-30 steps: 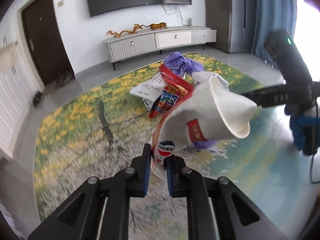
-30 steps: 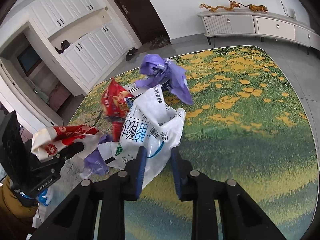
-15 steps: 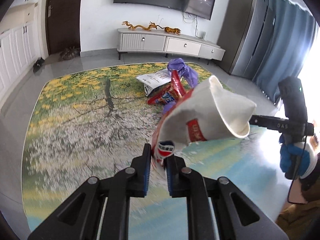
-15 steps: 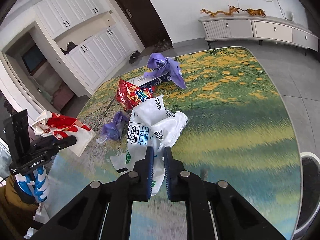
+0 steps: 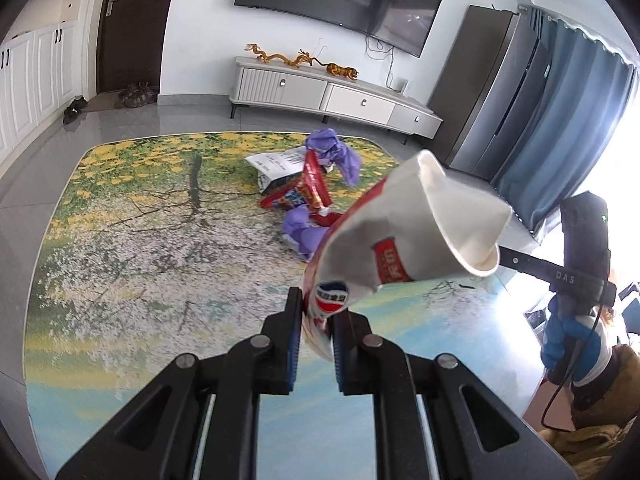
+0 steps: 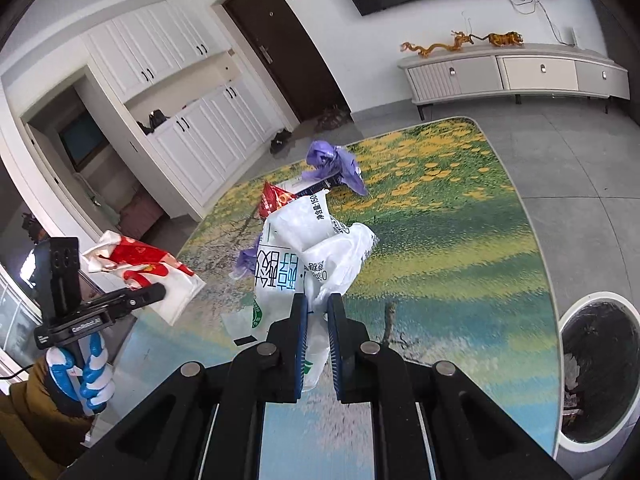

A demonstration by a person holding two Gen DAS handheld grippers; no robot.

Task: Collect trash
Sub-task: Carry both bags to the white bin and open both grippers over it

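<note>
2 tongs clamped, left tongs [image 5: 316, 316] pinching paper cup [image 5: 408, 236], right tongs [image 6: 318, 312] pinching white bag [image 6: 308, 248]

1. Crumpled white paper cup [image 5: 416, 236] carries red panels and a blue-red-white round logo.
2. Crinkled white plastic bag [image 6: 308, 248] shows blue and black print.
3. Printed rug [image 6: 460, 216] blends yellow flowers, green, pale blue.

The left gripper [image 5: 316, 316] points forward and downward, its jaws clamped nearly together on a crumpled paper cup [image 5: 404, 236] that sticks up and right beyond the jaws. The right gripper [image 6: 318, 312] also tilts downward, jaws pinched on a white plastic bag [image 6: 308, 248] rising ahead of them. Each is carried by a hand [image 6: 90, 368] in a blue-and-white glove.
</note>
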